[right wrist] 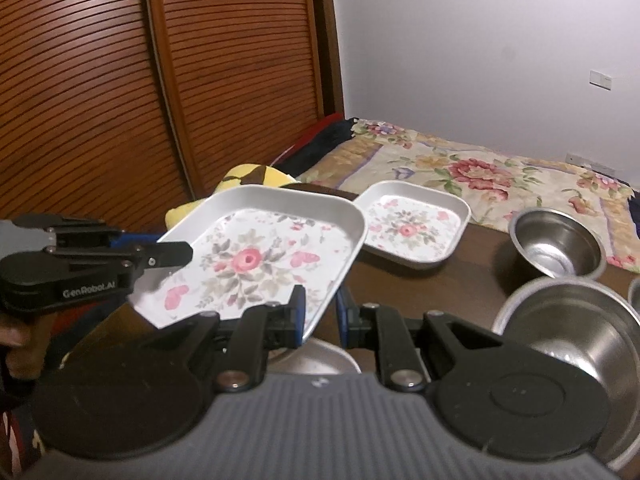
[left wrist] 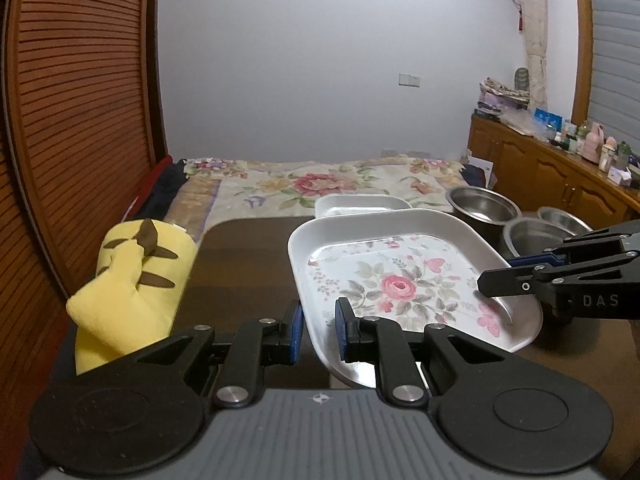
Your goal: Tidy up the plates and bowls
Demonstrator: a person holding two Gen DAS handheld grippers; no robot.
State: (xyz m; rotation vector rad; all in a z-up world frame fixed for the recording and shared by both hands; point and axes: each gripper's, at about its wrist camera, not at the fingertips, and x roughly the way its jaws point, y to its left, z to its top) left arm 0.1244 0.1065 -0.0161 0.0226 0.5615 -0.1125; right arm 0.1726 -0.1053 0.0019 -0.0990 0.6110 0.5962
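Plates and bowls share a dark brown table that butts against a bed with a flowered cover. One rose-patterned square plate is off the tabletop, tilted, filling the lower centre of both views. My left gripper pinches its near-left edge between blue pads, and my right gripper pinches the opposite edge; each shows up in the other's view, clamped on the rim from the side. In the right wrist view a bit of my hand shows at the far left edge, behind the left gripper.

A second, matching plate lies flat on the table beyond the lifted one, toward the bed. Steel bowls stand on the right side of the table: one near the bed, a bigger one close to my right gripper. Another pale rim peeks out right under the lifted plate in the right wrist view; I cannot tell what it is.

A yellow plush toy sits at the table's left edge. Behind it, slatted wooden doors fill the left. A plain white wall closes the back, and a wooden sideboard crowded with bottles and boxes runs along the right.
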